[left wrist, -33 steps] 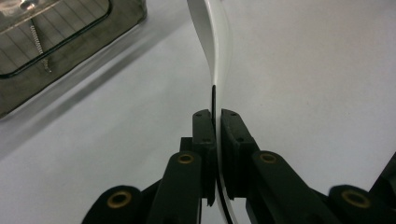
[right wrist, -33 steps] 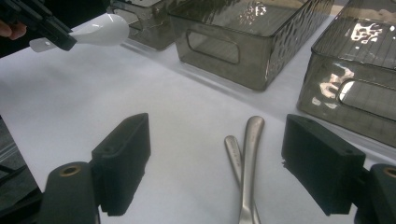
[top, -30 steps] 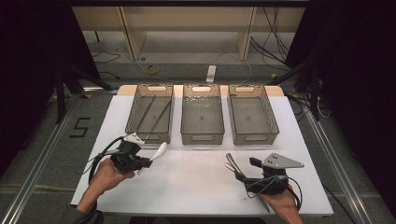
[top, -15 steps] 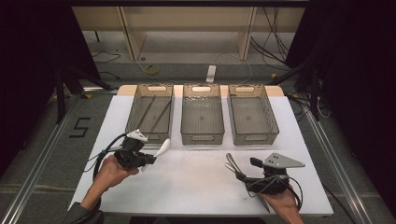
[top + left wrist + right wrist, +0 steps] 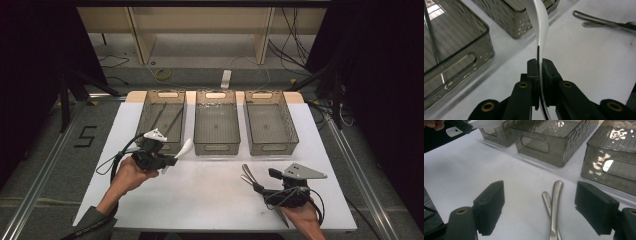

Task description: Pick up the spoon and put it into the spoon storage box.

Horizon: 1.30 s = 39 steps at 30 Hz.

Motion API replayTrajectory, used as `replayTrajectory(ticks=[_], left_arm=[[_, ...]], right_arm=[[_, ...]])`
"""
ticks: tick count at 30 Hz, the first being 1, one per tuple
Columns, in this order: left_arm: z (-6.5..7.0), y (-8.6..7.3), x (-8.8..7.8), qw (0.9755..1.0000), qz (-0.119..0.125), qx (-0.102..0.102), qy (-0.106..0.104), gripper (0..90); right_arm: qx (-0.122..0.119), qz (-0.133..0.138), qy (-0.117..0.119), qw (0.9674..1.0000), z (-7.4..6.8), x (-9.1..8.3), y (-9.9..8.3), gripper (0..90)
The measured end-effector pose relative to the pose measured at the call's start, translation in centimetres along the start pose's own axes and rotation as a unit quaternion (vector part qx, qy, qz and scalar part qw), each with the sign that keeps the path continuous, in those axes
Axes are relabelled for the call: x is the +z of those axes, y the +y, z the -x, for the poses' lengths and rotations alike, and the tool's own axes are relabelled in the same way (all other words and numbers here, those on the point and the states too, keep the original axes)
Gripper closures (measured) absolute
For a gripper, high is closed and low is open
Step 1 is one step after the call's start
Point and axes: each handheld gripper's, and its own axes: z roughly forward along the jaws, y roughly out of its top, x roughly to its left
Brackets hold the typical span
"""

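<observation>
My left gripper is shut on the handle of a white plastic spoon and holds it above the table, just in front of the left bin. In the left gripper view the black pads pinch the thin spoon handle, which curves up and away. My right gripper rests low at the front right, jaws open. Two metal utensil handles lie on the table between its pads without touching them. They are the metal utensils of the high view.
Three smoked clear bins stand in a row at the back of the white table: the left one holds thin metal sticks; the middle bin and right bin look bare. Cables trail from both grippers.
My left gripper has risen and moved toward the bins with the white spoon still in it. The right gripper has stayed where it was.
</observation>
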Motion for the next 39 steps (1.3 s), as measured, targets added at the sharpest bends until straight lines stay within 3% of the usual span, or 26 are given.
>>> replayTrajectory(ticks=[5, 12, 19, 28, 36, 39], left_arm=[[0.5, 1.6, -0.1, 0.9998, 0.014, 0.015, -0.003, 85.1], [0.6, 3.5, 0.5, 0.9993, 0.032, 0.016, -0.004, 85.1], [0.0, 5.2, 1.4, 0.9988, 0.049, 0.005, -0.007, 85.1], [-0.7, 7.2, 2.4, 0.9981, 0.061, 0.004, 0.000, 85.1], [-1.3, 8.7, 3.3, 0.9965, 0.082, -0.012, -0.013, 85.1], [-1.6, 9.4, 3.6, 0.9963, 0.084, -0.016, -0.005, 85.1]], right_arm=[[0.004, 0.000, 0.001, 1.0000, 0.1, 0.0, 0.0, 24.9], [0.007, -0.003, 0.000, 1.0000, 0.1, 0.1, -0.1, 25.0], [0.008, -0.001, -0.001, 1.0000, 0.3, 0.1, -0.1, 25.0], [0.005, -0.002, -0.001, 1.0000, 0.2, 0.1, -0.1, 25.1], [0.005, -0.003, 0.000, 1.0000, 0.2, 0.1, -0.1, 25.1], [0.006, -0.001, -0.001, 1.0000, 0.3, 0.1, -0.1, 25.1]])
